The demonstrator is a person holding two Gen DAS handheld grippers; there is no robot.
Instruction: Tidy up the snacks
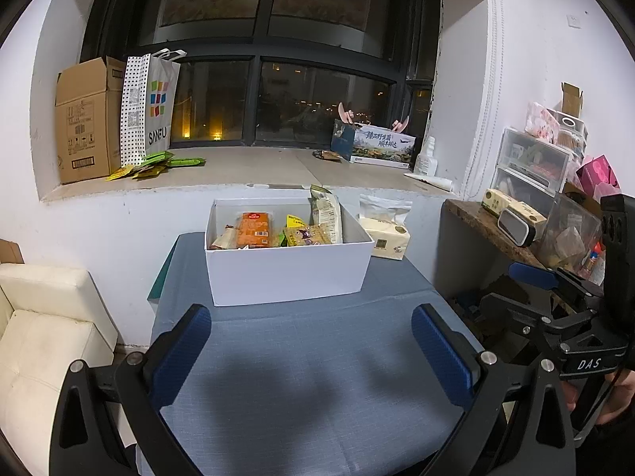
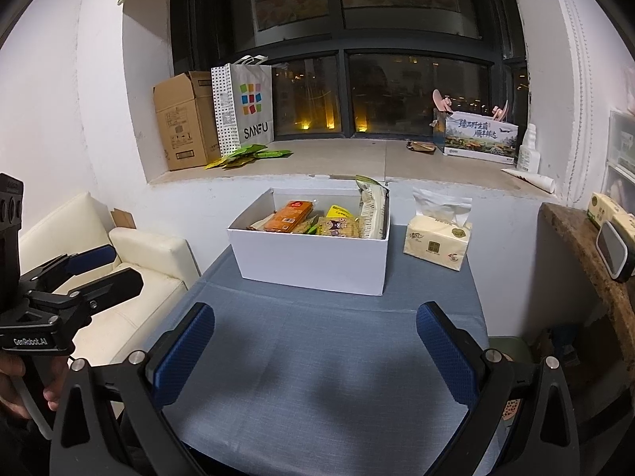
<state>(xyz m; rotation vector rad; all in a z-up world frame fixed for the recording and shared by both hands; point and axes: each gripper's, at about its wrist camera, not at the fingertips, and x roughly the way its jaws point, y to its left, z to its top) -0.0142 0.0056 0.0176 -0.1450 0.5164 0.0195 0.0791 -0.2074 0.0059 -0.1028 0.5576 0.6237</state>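
A white box (image 1: 287, 273) sits on the blue tablecloth (image 1: 317, 377) at the far end of the table, close under the windowsill (image 1: 254, 170), and it is the thing everything else lines up around. Inside the box lie the snacks: an orange packet (image 1: 254, 230) toward its left side, a yellow packet (image 1: 295, 221) behind a pale printed one (image 1: 307, 236) in the middle, and a tall striped bag (image 1: 327, 214) standing up against its right wall. Just right of the box rests a pack of tissues (image 1: 387, 234), close beside it. Nearer than the box, over bare cloth, hover both tools. The left gripper (image 1: 311, 353) has its jaws spread wide with nothing between them, and the right gripper (image 2: 315, 353) is the same, wide apart and holding nothing. Up on the sill, well left of the box, stand a cardboard carton (image 1: 85, 119) and a paper shopping bag (image 1: 149, 107), with some green packets (image 1: 158, 164) scattered at their foot.
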